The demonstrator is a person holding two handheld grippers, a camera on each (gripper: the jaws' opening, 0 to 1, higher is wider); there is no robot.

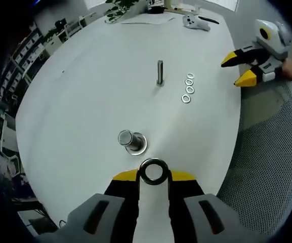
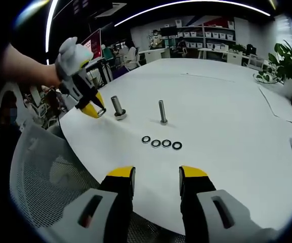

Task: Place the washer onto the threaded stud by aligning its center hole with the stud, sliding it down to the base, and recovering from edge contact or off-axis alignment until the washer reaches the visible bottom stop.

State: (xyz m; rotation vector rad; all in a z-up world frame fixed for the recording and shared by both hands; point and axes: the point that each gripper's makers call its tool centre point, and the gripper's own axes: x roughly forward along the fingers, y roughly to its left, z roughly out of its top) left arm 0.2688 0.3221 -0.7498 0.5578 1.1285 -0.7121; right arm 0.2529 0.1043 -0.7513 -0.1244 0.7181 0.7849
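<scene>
My left gripper is shut on a steel washer, held upright between its yellow tips. Just beyond the washer stands a thick stud on a round base; the washer sits short of it and apart. Farther off rises a thin threaded stud, with a row of several loose washers beside it. In the right gripper view the left gripper holds the washer close to the thick stud. My right gripper is open and holds nothing, near the table edge, in front of the washer row.
The white table is round. A grey mesh chair stands at its near edge. A white controller lies at the far side, with a potted plant near it. The right gripper hovers open at the table's rim.
</scene>
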